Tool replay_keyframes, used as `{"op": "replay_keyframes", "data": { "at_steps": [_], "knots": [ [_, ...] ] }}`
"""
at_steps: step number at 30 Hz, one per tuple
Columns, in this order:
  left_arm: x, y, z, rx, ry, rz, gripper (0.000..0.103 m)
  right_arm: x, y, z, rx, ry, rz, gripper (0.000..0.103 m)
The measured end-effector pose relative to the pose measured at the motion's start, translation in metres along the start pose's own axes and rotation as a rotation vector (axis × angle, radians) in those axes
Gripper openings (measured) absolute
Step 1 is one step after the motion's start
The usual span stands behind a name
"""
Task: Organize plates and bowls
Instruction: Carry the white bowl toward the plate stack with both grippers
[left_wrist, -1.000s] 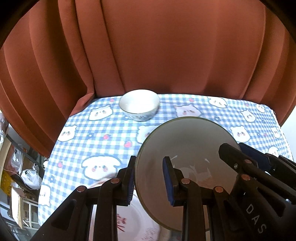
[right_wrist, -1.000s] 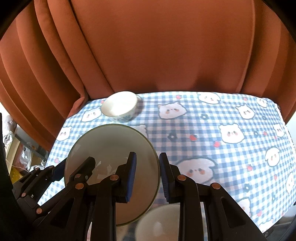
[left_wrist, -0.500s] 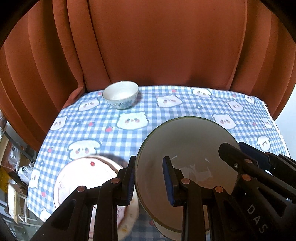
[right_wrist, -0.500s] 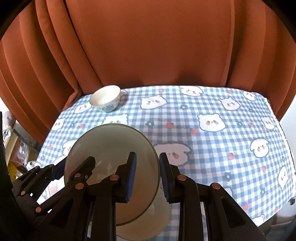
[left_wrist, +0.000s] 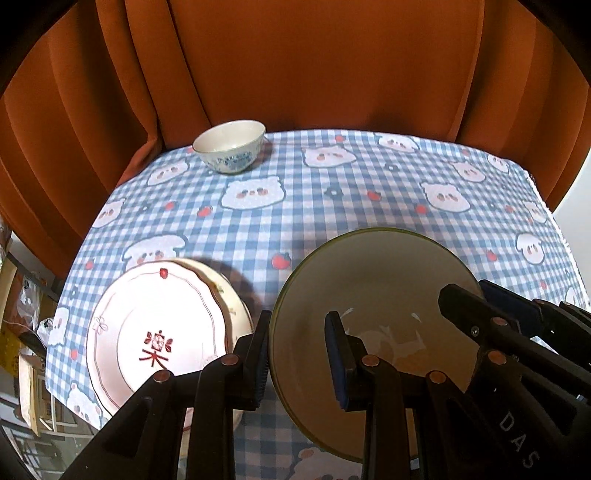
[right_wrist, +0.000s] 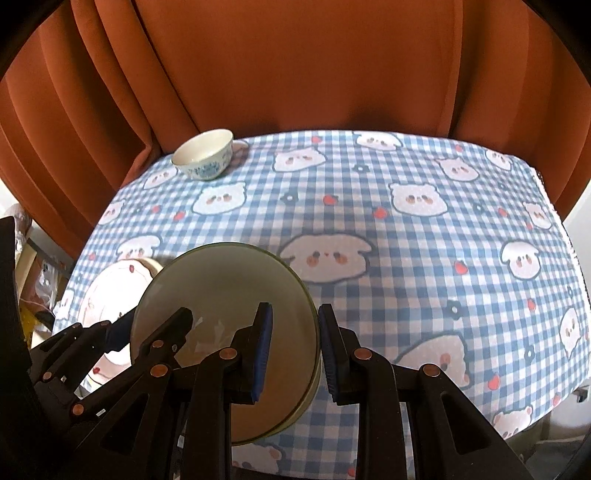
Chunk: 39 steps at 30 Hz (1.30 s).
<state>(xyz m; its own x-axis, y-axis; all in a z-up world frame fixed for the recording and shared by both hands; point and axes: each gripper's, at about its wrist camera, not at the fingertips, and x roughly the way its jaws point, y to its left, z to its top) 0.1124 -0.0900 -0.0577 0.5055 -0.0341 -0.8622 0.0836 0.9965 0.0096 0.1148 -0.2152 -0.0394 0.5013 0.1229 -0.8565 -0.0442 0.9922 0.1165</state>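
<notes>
Left wrist view: the pink plate (left_wrist: 155, 332), earlier mostly hidden, now lies in full view near left. The left gripper (left_wrist: 295, 354) jaws clamp the left rim of the green-rimmed bowl (left_wrist: 373, 295), held above the table (left_wrist: 369, 214).

Right wrist view: the small bowl (right_wrist: 203, 155) now sits farther off, far left. The right gripper (right_wrist: 293, 350) jaws pinch the beige bowl's right rim.

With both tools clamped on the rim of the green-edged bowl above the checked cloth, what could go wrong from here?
1. The large bowl hangs only by its rim, between the left tool and the right tool; if the two drift apart or twist, it may slip.
2. The stacked plates lie close beside it, so lowering there could knock them.
3. The plates sit near the edge of the table, where a bump might push them off.
</notes>
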Motion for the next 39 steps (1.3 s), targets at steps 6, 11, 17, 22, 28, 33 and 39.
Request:
{"op": "replay_keyframes", "data": {
  "at_steps": [6, 11, 17, 22, 28, 33, 39],
  "knots": [
    [0.009, 0.001, -0.007, -0.007, 0.035, -0.005, 0.027, 0.009, -0.001, -0.008, 0.0, 0.032, -0.005, 0.029],
    [0.018, 0.002, -0.012, -0.015, 0.061, -0.004, 0.027, 0.017, 0.0, -0.01, -0.006, 0.052, -0.012, 0.029],
    [0.029, 0.003, -0.015, -0.012, 0.099, -0.002, 0.027, 0.029, 0.003, -0.013, -0.015, 0.082, -0.019, 0.029],
    [0.031, -0.002, -0.014, 0.009, 0.097, 0.005, 0.027, 0.036, 0.001, -0.013, -0.012, 0.096, -0.031, 0.029],
    [0.03, -0.004, -0.015, 0.032, 0.083, 0.023, 0.027, 0.037, 0.001, -0.013, -0.023, 0.082, -0.041, 0.029],
    [0.03, -0.005, -0.018, 0.036, 0.077, 0.028, 0.027, 0.036, 0.003, -0.016, -0.026, 0.076, -0.043, 0.029],
    [0.028, -0.005, -0.02, 0.015, 0.076, 0.006, 0.037, 0.035, 0.002, -0.017, -0.017, 0.07, -0.023, 0.032]
  ]
}}
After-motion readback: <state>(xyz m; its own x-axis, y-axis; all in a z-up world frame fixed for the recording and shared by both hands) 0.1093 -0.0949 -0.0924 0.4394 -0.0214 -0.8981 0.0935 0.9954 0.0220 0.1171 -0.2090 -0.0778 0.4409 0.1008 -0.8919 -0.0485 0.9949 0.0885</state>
